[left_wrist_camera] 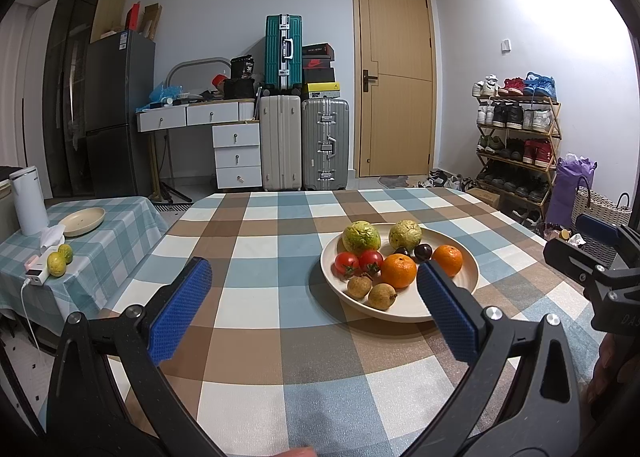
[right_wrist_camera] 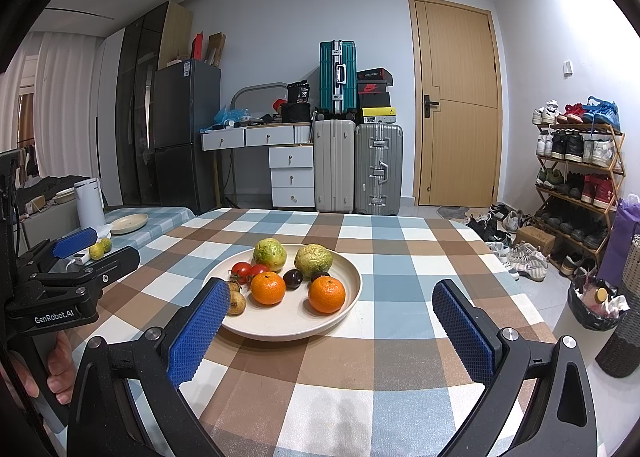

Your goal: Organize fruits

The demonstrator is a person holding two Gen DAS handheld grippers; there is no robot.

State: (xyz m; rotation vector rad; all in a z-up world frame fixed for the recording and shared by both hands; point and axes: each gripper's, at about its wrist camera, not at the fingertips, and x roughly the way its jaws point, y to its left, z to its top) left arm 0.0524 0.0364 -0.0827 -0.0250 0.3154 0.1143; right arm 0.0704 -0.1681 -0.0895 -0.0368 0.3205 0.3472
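- Both grippers hang above the worktop with nothing in them: left gripper point(left_wrist_camera: 314, 289) has its blue pads spread wide, and right gripper point(right_wrist_camera: 330, 315) is just as wide apart.
- Fruit sits together in a cream plate point(right_wrist_camera: 348, 289) on the checked tablecloth point(right_wrist_camera: 400, 265), ahead of both grippers.
- At the back of the plate, two green guavas, one point(right_wrist_camera: 270, 254) to the left and one point(right_wrist_camera: 313, 260) to the right.
- In front of them, two oranges: one point(right_wrist_camera: 268, 288) nearer the middle, one point(right_wrist_camera: 327, 294) toward the plate's right rim.
- Between the oranges and guavas, a dark plum point(right_wrist_camera: 293, 279); a second dark fruit point(right_wrist_camera: 320, 277) peeks out just behind the right orange.
- Two red tomatoes point(right_wrist_camera: 249, 270) lie side by side at the left of the plate, touching or nearly so.
- Two small brown longans point(left_wrist_camera: 371, 291) rest at the near left rim; in the right wrist view the gripper's left pad partly covers them.
- Seen from the left wrist, the left gripper's right pad overlaps the plate's near edge, beside the orange.
- Off to the left, on a lower side table point(left_wrist_camera: 120, 233), two yellow-green fruits point(left_wrist_camera: 60, 259) lie beside a white power bank point(left_wrist_camera: 36, 279), near an empty cream plate point(left_wrist_camera: 82, 221) and a white kettle point(left_wrist_camera: 28, 201).
- Beyond the worktop: suitcases point(left_wrist_camera: 304, 145), a wooden door point(left_wrist_camera: 396, 77), and a shoe rack point(left_wrist_camera: 516, 145) on the right.
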